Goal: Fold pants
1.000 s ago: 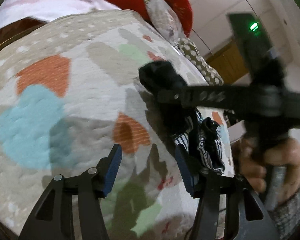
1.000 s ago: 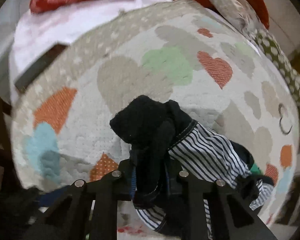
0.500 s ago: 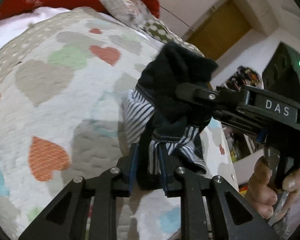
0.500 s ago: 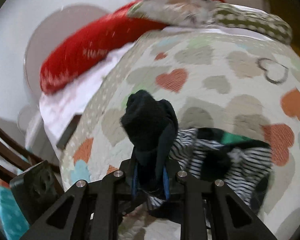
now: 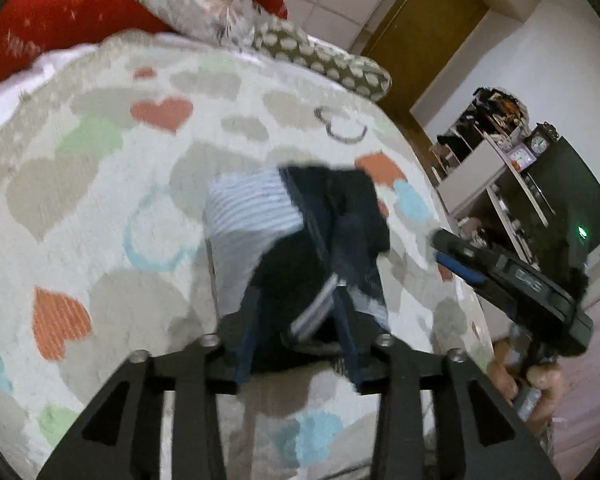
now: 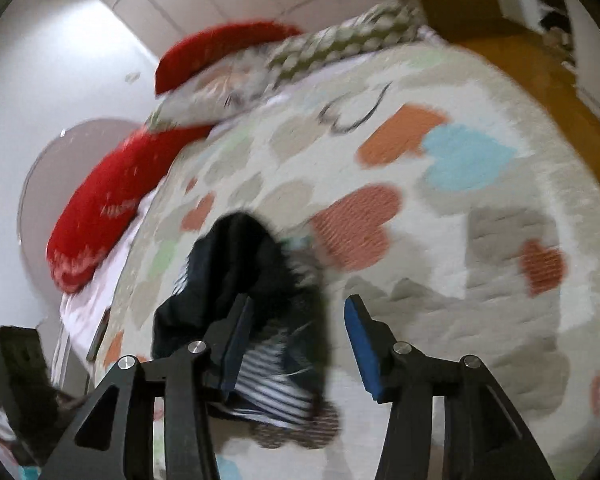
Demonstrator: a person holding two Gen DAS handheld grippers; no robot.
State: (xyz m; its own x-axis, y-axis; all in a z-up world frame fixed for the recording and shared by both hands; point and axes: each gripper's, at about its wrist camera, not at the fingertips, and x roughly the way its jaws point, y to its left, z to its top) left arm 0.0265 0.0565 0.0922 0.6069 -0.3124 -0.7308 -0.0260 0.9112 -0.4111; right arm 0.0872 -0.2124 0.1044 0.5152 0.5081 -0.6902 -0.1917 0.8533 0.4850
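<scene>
Left gripper: its 2 blue-padded fingers are closed on a bunched wad of the pants, dark navy fabric with a blue-and-white striped section. The garment is lifted off the bedspread at the pinch point, the striped part fanning up and left of the dark part.

Right gripper: jaws spread wide, nothing between the pads. The pants hang just beside and partly behind its left finger; whether they touch that pad cannot be told through the motion blur. In the left wrist view this gripper sits to the right of the garment, apart from it, held by a hand.

Surroundings: heart-patterned bedspread, 2 red pillows and a spotted cushion at the head of the bed, a wooden door, cluttered shelves.
</scene>
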